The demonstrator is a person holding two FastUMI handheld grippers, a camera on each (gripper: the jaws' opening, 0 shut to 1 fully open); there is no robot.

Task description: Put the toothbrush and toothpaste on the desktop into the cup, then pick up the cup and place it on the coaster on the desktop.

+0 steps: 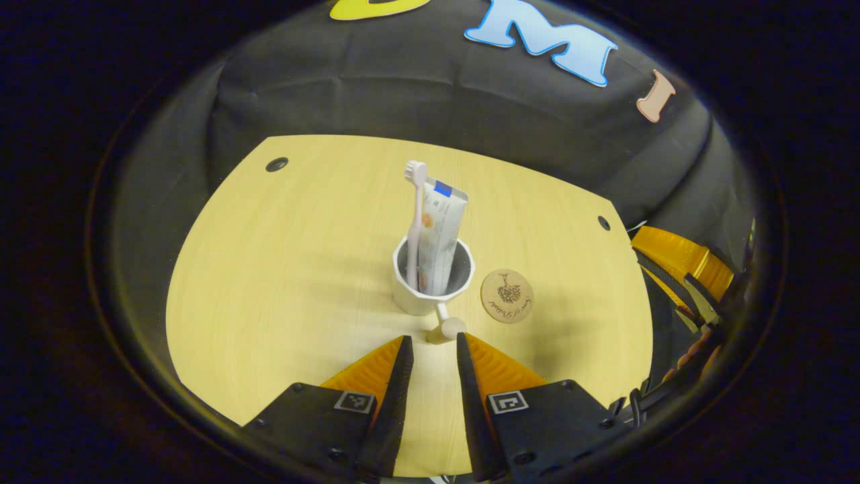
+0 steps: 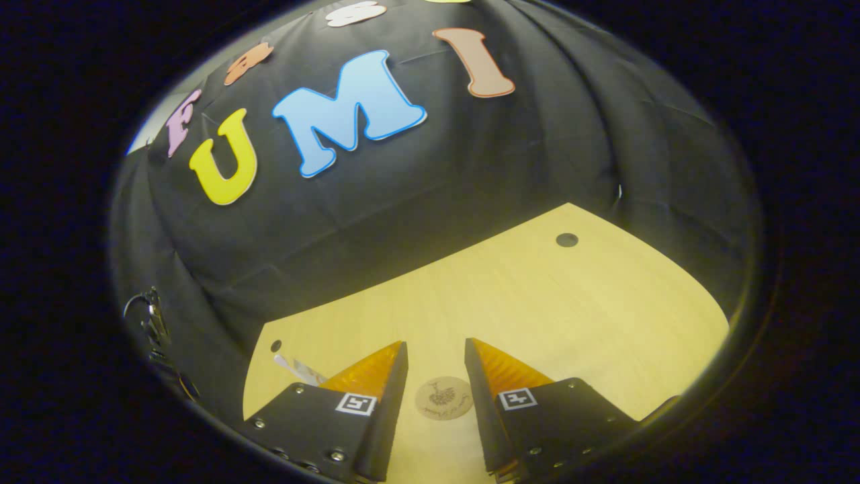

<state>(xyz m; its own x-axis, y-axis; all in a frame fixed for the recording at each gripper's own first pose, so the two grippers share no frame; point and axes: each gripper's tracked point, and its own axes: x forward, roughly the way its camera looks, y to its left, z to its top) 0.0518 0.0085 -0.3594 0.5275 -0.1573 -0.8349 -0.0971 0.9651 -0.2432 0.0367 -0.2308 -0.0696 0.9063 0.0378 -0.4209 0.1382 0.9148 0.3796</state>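
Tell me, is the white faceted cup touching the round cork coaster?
Apart. In the left gripper view, the white faceted cup stands beside the round cork coaster, and a strip of bare wooden desktop shows between them.

We see toothbrush [image 1: 415, 215] and toothpaste [image 1: 440, 235] upright in white cup [image 1: 430, 286]; round coaster [image 1: 507, 296] just beside, bare.

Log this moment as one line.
toothbrush, toothpaste: in cup | cup: beside coaster | left hand-held gripper: open, at handle | right hand-held gripper: open, above coaster
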